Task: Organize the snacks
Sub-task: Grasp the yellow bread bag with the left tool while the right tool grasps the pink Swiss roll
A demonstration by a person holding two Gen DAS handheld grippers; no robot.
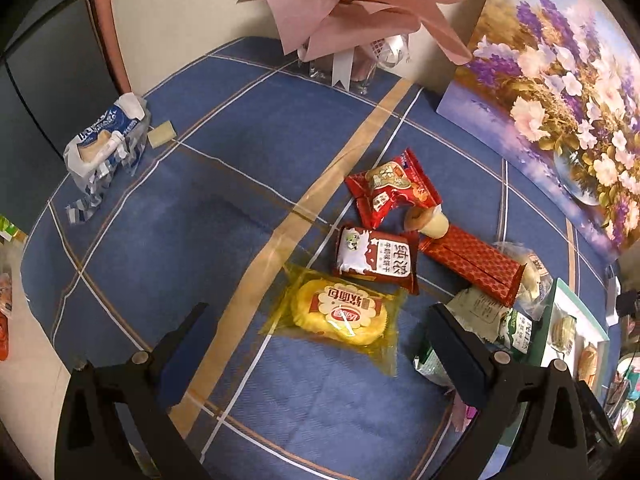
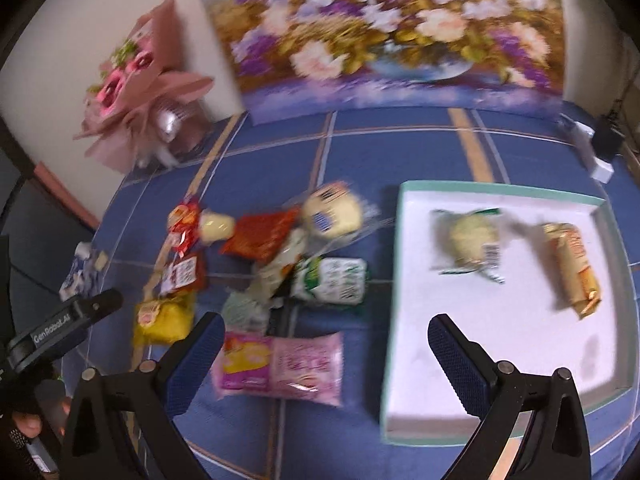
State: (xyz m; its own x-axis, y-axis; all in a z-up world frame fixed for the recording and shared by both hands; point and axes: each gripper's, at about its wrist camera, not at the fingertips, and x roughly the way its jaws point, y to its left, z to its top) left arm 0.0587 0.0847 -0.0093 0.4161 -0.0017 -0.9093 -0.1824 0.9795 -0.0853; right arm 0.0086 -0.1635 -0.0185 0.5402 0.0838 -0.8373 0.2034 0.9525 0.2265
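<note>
Left gripper (image 1: 320,320) is wide open, nothing in it, hovering over the yellow cake packet (image 1: 340,314). That packet lies flat on the blue checked tablecloth (image 1: 200,208), between the two fingers but touching neither. Its long axis runs roughly left-right in the left wrist view, tilted a little down to the right, with the printed label upside down to the camera.

Just beyond it is the brown-and-white biscuit packet (image 1: 376,258), long axis also about left-right. Further out is the red packet (image 1: 390,188), angled diagonally. A long red wafer bar (image 1: 474,266) runs diagonally from upper left to lower right, with a small cream pudding cup (image 1: 430,220) on its side at the bar's upper end. A green-and-white packet (image 1: 486,314) sits by the right finger, partly hidden behind it.

Right gripper (image 2: 326,340) is also spread wide and empty, straddling the gap between the snack pile and the white tray (image 2: 404,320). This view is motion-blurred, so fine detail is unreliable. The pink packet (image 2: 282,364) lies flat on the cloth just left of the tray, long axis left-right.

Two items are already in the tray: a round pale cake in clear wrap (image 2: 472,240) towards the back left, and a gold-orange packet (image 2: 572,268) to its right, long axis running near to far. They are apart from each other.

An opened blue-and-white wrapper (image 1: 106,144) sits alone at the far left table edge, well apart from the pile.
</note>
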